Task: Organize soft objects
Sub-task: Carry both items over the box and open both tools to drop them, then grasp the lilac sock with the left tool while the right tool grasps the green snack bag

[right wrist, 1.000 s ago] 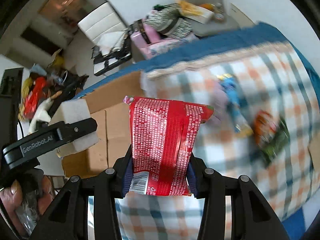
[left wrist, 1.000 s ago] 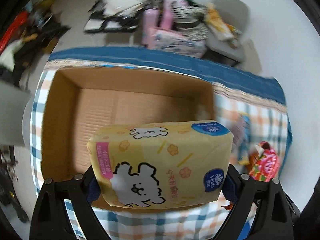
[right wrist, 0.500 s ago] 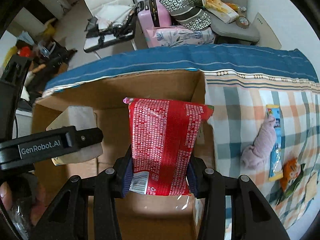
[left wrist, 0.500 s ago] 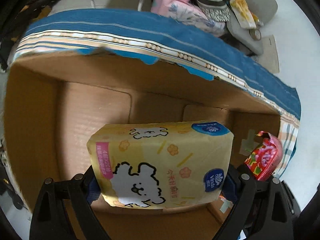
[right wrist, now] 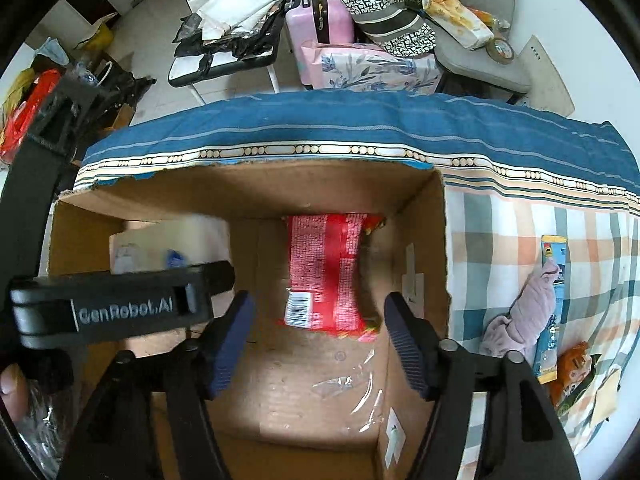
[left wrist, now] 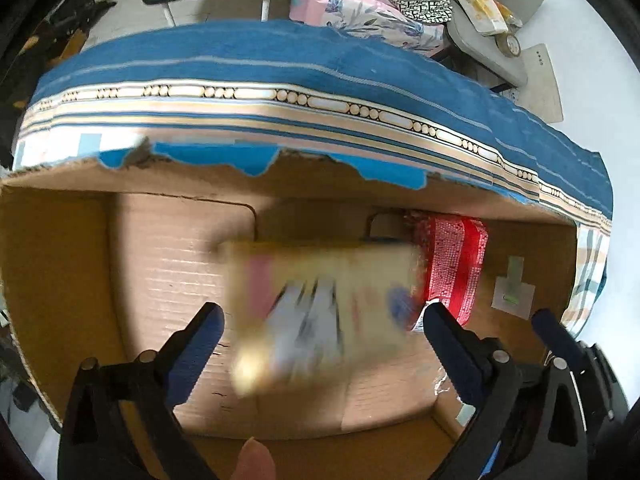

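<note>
Both grippers hang over an open cardboard box (left wrist: 60,272) (right wrist: 424,216). My left gripper (left wrist: 320,344) is open; the yellow tissue pack (left wrist: 320,304) is blurred, free of the fingers, inside the box. My right gripper (right wrist: 318,340) is open; the red snack packet (right wrist: 324,272) lies loose in the box near its far right corner, and also shows in the left wrist view (left wrist: 452,260). The tissue pack shows partly behind the left gripper's body in the right wrist view (right wrist: 148,248).
The box stands on a checked cloth with a blue border (right wrist: 360,128). Right of the box lie a lilac soft cloth (right wrist: 516,316), a blue sachet (right wrist: 554,304) and an orange packet (right wrist: 572,368). Chairs, a pink suitcase (right wrist: 320,20) and bags crowd the floor beyond.
Both grippers have opened over the box. The tissue pack and the red packet have left the fingers and dropped into the box.
</note>
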The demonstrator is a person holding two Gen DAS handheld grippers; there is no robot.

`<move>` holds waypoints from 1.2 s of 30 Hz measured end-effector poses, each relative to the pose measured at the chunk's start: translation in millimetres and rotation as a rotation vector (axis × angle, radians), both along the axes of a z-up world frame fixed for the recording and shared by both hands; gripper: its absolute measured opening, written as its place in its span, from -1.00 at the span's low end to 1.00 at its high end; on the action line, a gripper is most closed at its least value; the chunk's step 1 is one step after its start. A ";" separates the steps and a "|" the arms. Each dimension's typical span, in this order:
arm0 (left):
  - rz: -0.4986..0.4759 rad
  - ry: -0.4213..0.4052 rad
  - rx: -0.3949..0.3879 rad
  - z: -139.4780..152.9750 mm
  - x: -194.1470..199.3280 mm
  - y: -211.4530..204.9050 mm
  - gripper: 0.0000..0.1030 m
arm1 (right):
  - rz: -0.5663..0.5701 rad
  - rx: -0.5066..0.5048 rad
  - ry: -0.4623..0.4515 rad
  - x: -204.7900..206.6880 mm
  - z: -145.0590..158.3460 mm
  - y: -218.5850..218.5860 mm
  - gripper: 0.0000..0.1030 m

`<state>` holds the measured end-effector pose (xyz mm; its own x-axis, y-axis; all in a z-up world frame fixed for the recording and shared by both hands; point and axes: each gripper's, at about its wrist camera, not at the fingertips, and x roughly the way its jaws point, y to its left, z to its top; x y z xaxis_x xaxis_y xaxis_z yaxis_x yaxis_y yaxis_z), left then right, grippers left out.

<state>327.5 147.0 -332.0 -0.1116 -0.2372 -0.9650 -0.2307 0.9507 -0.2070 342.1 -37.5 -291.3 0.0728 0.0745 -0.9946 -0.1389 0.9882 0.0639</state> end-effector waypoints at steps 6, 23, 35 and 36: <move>0.012 -0.058 0.039 16.8 -3.9 8.2 0.98 | -0.001 -0.011 -0.002 -2.0 7.1 -0.9 0.56; 0.049 -0.283 0.273 91.0 -90.7 13.2 0.98 | 0.051 -0.001 -0.058 -62.4 50.3 -3.6 1.00; 0.073 -0.416 0.329 154.5 -147.1 -10.4 0.98 | 0.051 0.084 -0.144 -123.7 109.3 -25.8 1.00; 0.071 -0.429 0.330 161.3 -149.3 -16.2 0.98 | 0.041 0.097 -0.145 -126.1 112.1 -31.1 1.00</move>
<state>178.2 130.8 -170.8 0.3137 0.0938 -0.9449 -0.2575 0.9662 0.0104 216.0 -68.6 -179.2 0.2102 0.1753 -0.9618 -0.1938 0.9717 0.1348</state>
